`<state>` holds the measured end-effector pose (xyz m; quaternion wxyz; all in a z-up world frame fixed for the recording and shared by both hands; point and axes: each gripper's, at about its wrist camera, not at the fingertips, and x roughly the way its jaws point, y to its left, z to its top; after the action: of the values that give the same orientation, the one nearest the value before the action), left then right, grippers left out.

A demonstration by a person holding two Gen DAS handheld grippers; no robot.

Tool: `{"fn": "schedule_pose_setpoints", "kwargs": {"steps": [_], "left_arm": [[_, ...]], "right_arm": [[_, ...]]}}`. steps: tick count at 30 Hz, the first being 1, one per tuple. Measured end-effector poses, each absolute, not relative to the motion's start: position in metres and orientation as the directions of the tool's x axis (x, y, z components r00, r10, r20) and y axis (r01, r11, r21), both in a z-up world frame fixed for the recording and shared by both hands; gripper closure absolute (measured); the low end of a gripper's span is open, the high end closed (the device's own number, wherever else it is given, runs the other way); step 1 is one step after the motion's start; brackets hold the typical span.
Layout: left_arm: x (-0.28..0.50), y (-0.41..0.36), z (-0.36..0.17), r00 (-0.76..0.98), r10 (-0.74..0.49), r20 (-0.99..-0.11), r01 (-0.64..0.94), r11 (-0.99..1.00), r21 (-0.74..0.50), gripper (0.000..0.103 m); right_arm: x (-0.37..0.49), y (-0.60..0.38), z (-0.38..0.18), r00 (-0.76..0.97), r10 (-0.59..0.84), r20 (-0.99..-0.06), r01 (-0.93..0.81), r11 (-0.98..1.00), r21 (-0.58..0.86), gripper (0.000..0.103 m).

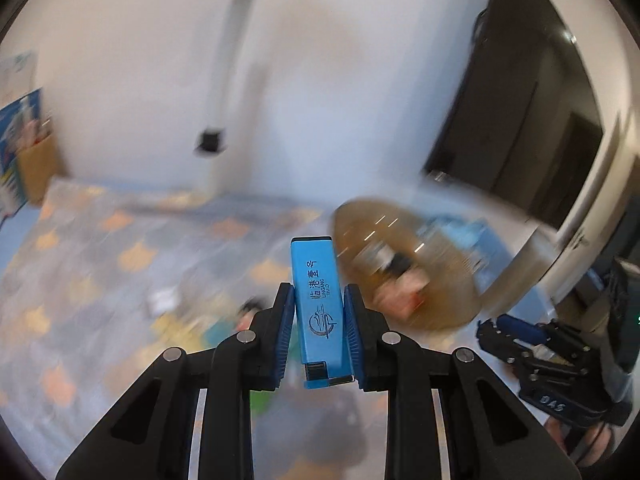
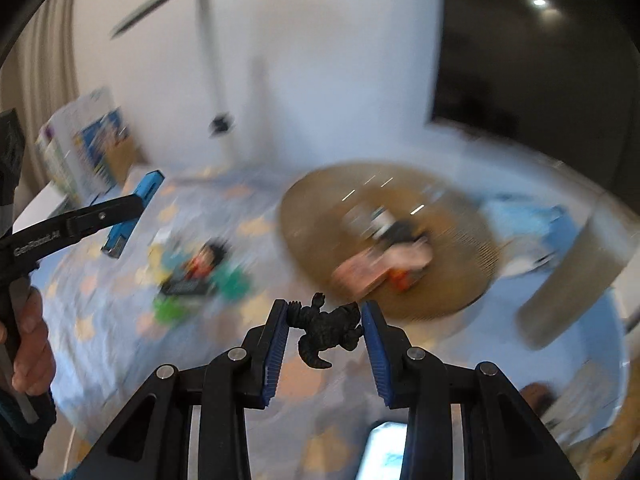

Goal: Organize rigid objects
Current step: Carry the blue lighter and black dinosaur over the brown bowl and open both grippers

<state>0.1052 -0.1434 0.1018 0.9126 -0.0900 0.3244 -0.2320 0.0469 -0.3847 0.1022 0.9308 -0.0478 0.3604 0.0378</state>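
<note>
My left gripper (image 1: 318, 300) is shut on a blue rectangular lighter-like block (image 1: 318, 300) with printed characters, held above the table. It also shows from the side in the right wrist view (image 2: 132, 212). My right gripper (image 2: 325, 320) is shut on a small black toy figure (image 2: 326, 330), held above the table near the front rim of a round woven tray (image 2: 320, 192). The tray (image 1: 452, 308) holds several blurred small items, among them a pink box (image 2: 376, 264). The right gripper shows at the right of the left wrist view (image 1: 532, 344).
A patterned blue and orange cloth (image 2: 120, 320) covers the table. A pile of colourful small items (image 2: 196, 272) lies left of the tray. A box (image 2: 84, 148) stands at the back left by the white wall. A grey curved object (image 2: 576, 280) lies right of the tray. The surroundings are motion-blurred.
</note>
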Motion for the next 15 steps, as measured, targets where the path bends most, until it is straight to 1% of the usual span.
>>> {"fn": "schedule_pose_setpoints", "kwargs": {"steps": [3, 6, 11, 15], "left_arm": [[0.117, -0.179, 0.114, 0.687, -0.488, -0.538, 0.38, 0.873, -0.307, 0.081], [0.13, -0.214, 0.109, 0.651, -0.526, -0.548, 0.414, 0.851, -0.324, 0.081], [0.152, -0.263, 0.077, 0.579, -0.543, -0.608, 0.428, 0.837, -0.34, 0.081], [0.161, -0.276, 0.055, 0.534, -0.554, -0.639, 0.425, 0.829, -0.364, 0.08]], "right_arm": [[0.061, -0.404, 0.122, 0.753, -0.025, -0.658, -0.041, 0.996, -0.084, 0.066], [0.081, -0.421, 0.129, 0.738, -0.025, -0.675, -0.015, 0.998, -0.053, 0.066], [0.11, -0.443, 0.109, 0.682, -0.014, -0.731, 0.025, 1.0, 0.004, 0.066], [0.123, -0.456, 0.088, 0.644, 0.022, -0.765, 0.049, 0.996, 0.07, 0.066]]}}
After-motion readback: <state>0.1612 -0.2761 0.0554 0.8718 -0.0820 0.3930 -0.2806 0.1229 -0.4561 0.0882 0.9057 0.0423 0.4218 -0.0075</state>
